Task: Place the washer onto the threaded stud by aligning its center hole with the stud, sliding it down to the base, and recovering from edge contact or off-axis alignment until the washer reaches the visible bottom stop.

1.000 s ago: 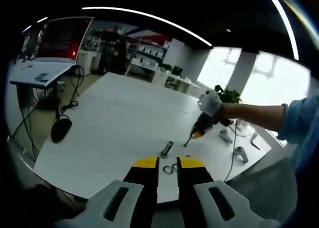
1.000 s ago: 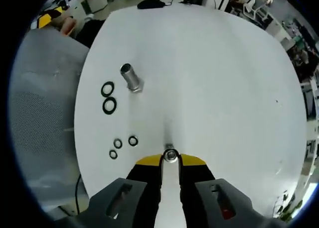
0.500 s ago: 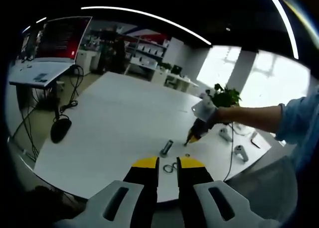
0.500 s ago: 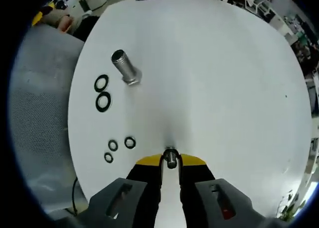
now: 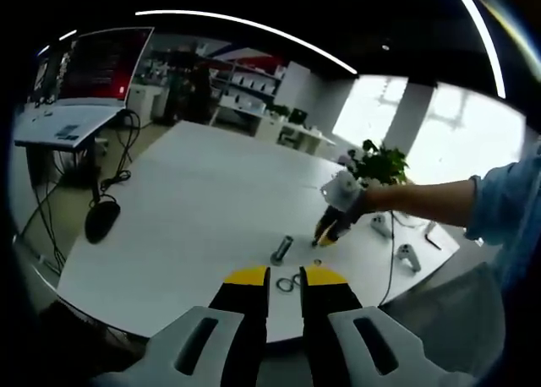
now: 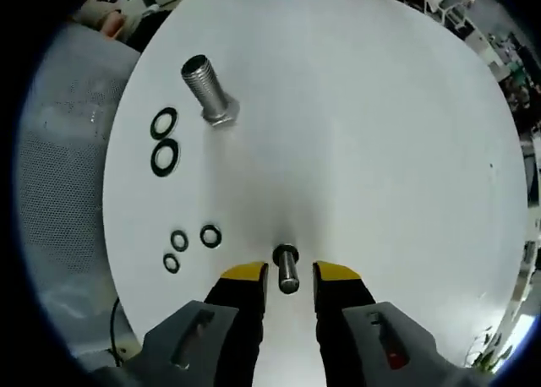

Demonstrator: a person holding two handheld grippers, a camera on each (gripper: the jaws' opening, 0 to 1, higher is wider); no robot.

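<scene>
Washers lie flat on the white table [image 6: 363, 108] in the right gripper view: two large black rings, large washer one [image 6: 164, 122] and large washer two [image 6: 165, 157], sit close together at the left, just beside the big threaded stud [image 6: 205, 89]. This stud stands on its hexagonal base and leans away in the picture because of the lens. Nearer to the camera there are three small washers [image 6: 210, 235], [image 6: 179, 240] and [image 6: 172, 263], grouped together and apart from each other. None of the washers is on a stud. A small bolt [image 6: 286, 267] stands upright on the table between the yellow tips of the right gripper [image 6: 286, 273]; its jaws are spread, with a clear gap on each side of the bolt, so they do not grip it. In the left gripper view, the left gripper [image 5: 286, 276] points over the near edge of the table, its two jaws close together with a narrow gap and nothing between them, well apart from the parts. Far ahead, the big stud [image 5: 282, 250] stands near the two large washers [image 5: 290, 283]. A person's hand in a white glove [image 5: 342, 193] holds the right gripper down at the table, to the right of the stud. A black mouse [image 5: 102, 220] with its cable lies at the left side of the table.
</scene>
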